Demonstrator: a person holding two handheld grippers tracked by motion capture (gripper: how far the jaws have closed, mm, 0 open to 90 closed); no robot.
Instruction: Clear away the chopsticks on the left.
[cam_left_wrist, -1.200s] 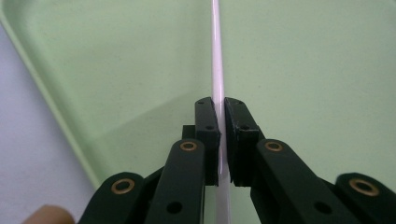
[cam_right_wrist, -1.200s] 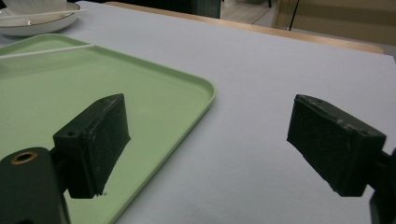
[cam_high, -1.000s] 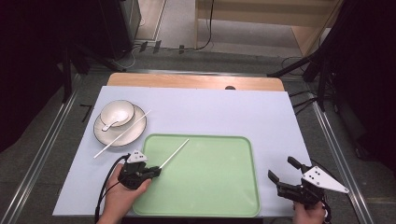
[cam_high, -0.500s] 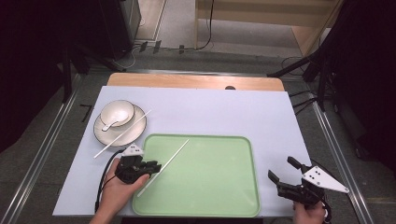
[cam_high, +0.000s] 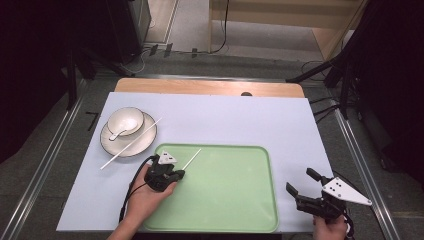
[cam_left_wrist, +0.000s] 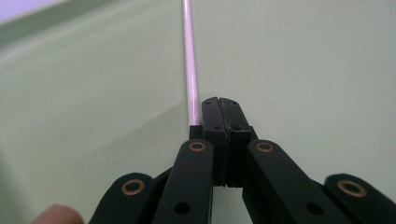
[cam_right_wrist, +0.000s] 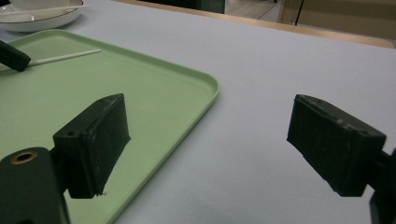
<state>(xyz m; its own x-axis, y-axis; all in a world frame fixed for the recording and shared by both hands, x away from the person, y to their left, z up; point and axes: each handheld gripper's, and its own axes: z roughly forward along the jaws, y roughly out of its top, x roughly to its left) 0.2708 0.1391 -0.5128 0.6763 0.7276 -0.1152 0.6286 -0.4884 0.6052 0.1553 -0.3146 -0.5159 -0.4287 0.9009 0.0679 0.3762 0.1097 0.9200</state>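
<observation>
High view: left tongs clamped on chopstick over green tray; right tongs wide apart.

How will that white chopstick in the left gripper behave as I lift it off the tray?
The chopstick is thin and straight, so probably stiff and light. The left gripper pinches it near one end, jaws closed, so it may pivot. It looks smooth and round, likely slippery, apt to roll on the green tray.

Chopstick blurred, near end hidden behind left claw; far end cut by top edge.
</observation>
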